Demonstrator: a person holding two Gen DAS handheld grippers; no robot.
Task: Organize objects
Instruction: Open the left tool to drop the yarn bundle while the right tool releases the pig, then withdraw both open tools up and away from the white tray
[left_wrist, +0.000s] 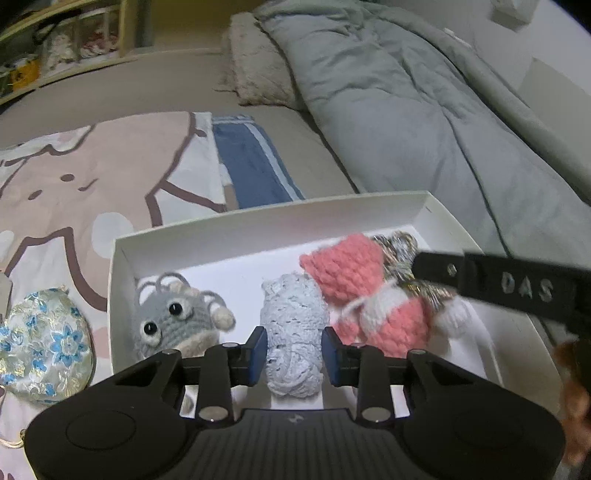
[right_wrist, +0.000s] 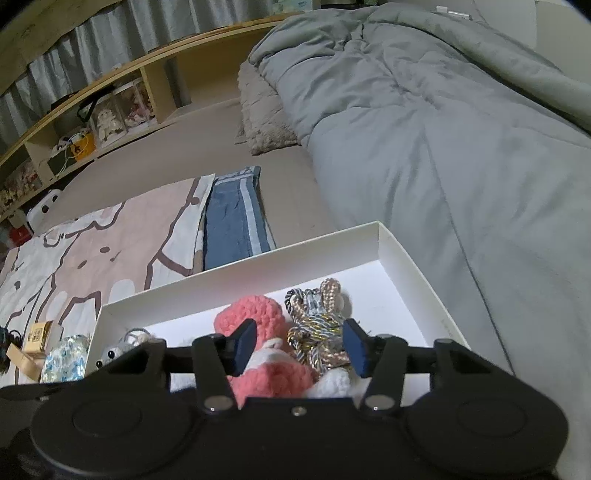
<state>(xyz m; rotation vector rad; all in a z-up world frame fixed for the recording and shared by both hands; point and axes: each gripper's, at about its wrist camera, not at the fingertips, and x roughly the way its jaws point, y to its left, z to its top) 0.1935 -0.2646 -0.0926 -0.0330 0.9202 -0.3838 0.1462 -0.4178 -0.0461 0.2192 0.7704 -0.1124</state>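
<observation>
The white box (left_wrist: 258, 229) lay on the bed and served as the collection point. Left of the box, outside it, a floral pouch (left_wrist: 40, 339) was unsorted. Inside at left sat a grey crochet toy (left_wrist: 173, 321). At the box centre, the left gripper (left_wrist: 294, 350) had its jaws grasping a pale blue lace roll (left_wrist: 291, 332), probably seating it in line. Right of centre, the right gripper (right_wrist: 301, 347) stood released, its jaws straddling a pink knit item (right_wrist: 258, 354) and a braided cord bunny (right_wrist: 317, 325).

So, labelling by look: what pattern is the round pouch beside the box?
Blue flowers on pale silvery brocade; clearest in the left wrist view.
</observation>
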